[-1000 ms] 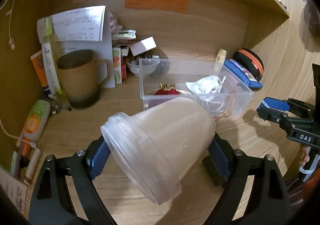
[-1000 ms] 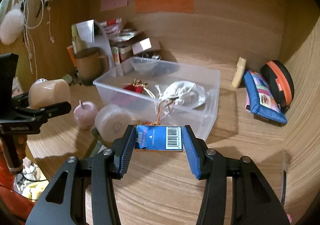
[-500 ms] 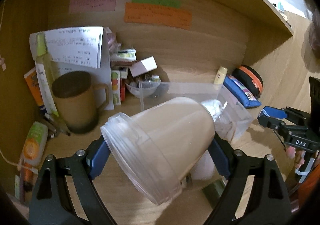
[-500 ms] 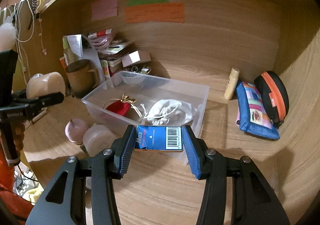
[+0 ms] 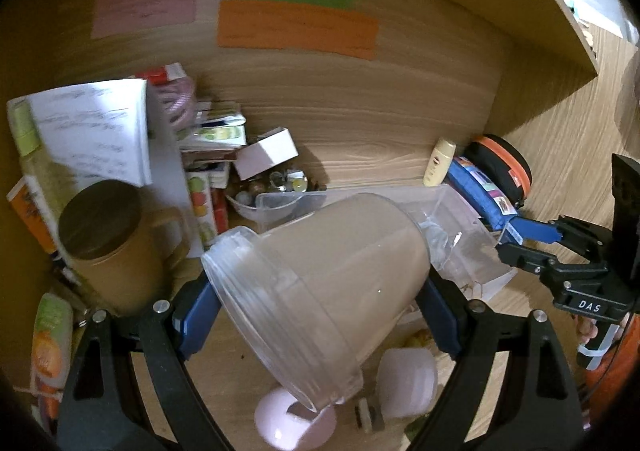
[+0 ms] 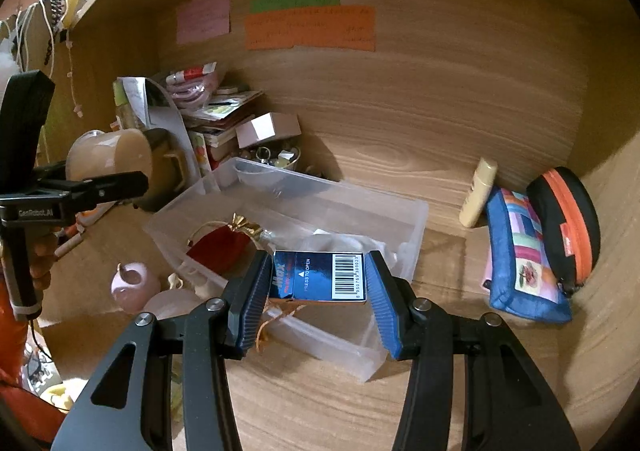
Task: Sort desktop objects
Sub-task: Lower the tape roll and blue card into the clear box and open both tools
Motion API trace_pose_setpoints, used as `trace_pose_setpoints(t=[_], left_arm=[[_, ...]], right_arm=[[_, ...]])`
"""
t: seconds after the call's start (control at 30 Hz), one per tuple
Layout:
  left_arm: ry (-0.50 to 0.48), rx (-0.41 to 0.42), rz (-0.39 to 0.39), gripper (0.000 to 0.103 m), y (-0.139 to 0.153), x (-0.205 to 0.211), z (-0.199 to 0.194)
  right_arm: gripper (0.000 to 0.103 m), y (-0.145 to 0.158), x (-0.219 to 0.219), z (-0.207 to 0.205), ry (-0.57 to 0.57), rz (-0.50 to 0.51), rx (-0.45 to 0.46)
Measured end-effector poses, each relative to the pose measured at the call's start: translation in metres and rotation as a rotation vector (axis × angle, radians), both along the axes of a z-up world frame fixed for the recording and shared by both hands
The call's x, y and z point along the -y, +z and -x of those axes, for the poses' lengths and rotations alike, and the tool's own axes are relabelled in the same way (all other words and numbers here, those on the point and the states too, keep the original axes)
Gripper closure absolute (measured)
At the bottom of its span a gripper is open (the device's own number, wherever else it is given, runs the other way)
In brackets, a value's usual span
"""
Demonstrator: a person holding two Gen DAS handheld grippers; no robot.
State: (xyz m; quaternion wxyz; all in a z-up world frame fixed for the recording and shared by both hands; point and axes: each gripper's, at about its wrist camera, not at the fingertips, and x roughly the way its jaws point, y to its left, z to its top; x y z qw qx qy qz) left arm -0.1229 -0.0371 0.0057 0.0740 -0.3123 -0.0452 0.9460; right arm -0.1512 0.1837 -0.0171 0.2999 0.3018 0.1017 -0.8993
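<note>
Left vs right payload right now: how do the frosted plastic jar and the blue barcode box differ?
Shape: the frosted plastic jar is round and tapered; the blue barcode box is flat and rectangular. Size: the jar spreads the left gripper wide; the box sits in a narrower right gripper. Pose: jar tilted, box level. Both are clamped and off the desk.

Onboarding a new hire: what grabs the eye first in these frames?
The left gripper clamps a big frosted beige jar, tilted and filling its view. The right gripper pinches a small blue barcoded box over the clear plastic bin, which holds a red pouch.
</note>
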Motion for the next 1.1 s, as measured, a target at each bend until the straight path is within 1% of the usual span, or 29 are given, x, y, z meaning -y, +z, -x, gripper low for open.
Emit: trace_pose_setpoints(t=[0.33,0.57,0.87,0.93,1.1], left_arm=[[-0.065,0.060,-0.001,0.015,-0.018,-0.018,0.034],[-0.084,0.113,-0.005,0.015,-0.036,-0.026,0.052],[-0.119,0.165,0.017,0.015,-0.055,-0.039,0.069],[-0.109,0.170,0.041,0.015,-0.060,-0.043,0.072],[-0.127,0.182,0.061,0.015,-0.067,-0.048,0.074]], right_arm=[[0.059,-0.017,0.011,0.023,0.013,-0.017,0.043],[0.059,-0.031,0.013,0.036,0.022,-0.023,0.083],[0.059,-0.041,0.014,0.044,0.026,-0.075,0.120],[0.058,-0.043,0.016,0.045,0.016,-0.092,0.117],[0.058,-0.044,0.021,0.047,0.015,-0.119,0.102]])
